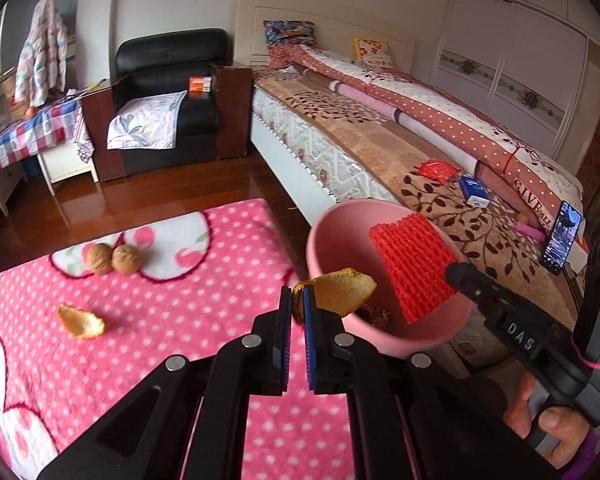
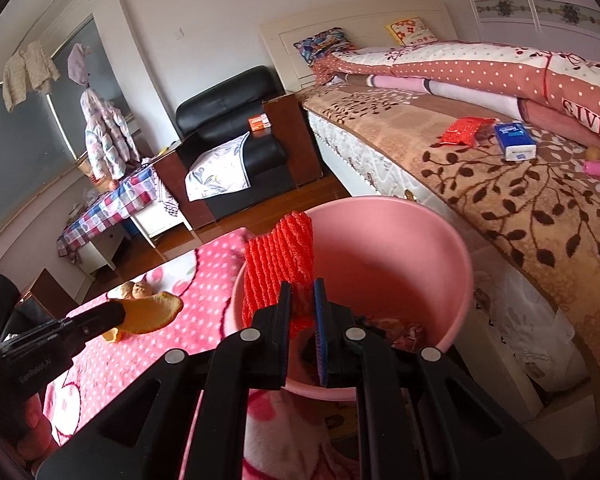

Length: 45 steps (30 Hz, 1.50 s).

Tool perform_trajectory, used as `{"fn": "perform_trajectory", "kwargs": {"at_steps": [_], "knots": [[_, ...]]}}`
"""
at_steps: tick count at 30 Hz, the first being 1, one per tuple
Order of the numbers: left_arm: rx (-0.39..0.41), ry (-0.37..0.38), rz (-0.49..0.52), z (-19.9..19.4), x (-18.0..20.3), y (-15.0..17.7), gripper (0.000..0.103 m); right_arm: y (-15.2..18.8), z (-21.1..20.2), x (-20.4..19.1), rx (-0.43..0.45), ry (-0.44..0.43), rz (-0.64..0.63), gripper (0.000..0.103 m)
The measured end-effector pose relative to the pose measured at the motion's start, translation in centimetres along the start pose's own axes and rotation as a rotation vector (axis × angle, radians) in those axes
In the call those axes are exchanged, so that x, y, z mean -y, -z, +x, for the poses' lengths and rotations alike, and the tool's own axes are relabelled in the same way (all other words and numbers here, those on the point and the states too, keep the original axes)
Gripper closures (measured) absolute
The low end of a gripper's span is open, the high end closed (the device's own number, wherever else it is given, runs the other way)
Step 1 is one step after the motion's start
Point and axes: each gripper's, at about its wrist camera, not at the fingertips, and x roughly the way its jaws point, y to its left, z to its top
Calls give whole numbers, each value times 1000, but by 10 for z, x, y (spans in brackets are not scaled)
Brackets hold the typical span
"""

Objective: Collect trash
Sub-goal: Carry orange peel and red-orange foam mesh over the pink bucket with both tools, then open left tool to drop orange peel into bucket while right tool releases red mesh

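My left gripper (image 1: pixel 297 294) is shut on an orange peel (image 1: pixel 340 290) and holds it at the near rim of a pink bin (image 1: pixel 384 338). My right gripper (image 2: pixel 302 290) is shut on a red foam fruit net (image 2: pixel 278 266) and holds it over the pink bin (image 2: pixel 400 248). In the left wrist view the net (image 1: pixel 410 264) hangs inside the bin's mouth. A second orange peel (image 1: pixel 80 320) lies on the pink dotted blanket (image 1: pixel 160 320). Dark scraps lie at the bin's bottom (image 2: pixel 396 330).
Two walnuts (image 1: pixel 114 258) sit on the blanket. The bed (image 1: pixel 380 136) at right holds a red packet (image 1: pixel 438 170), a blue tissue pack (image 1: pixel 474 190) and a phone (image 1: pixel 562 238). A black armchair (image 1: pixel 168 92) and wooden floor (image 1: pixel 160 188) lie beyond.
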Motion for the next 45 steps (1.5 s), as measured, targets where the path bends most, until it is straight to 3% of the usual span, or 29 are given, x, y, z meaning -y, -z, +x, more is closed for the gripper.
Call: {"fn": "perform_trajectory", "kwargs": {"at_steps": [16,31,33,38,45], "knots": [[-41,16,75,41,39,-9,98,1,5,27,0,38,58,92],[-58,34,106,58,53,-8,98,3,12,37,-8,53,87,92],[-52,36,106,57,54,-9,95,3,13,38,-8,53,87,92],[-31,44,108,52,55,-8,74,3,13,38,-7,54,89,92],[-13,48,96,45,51,-8,67,3,13,42,0,56,99,92]]}}
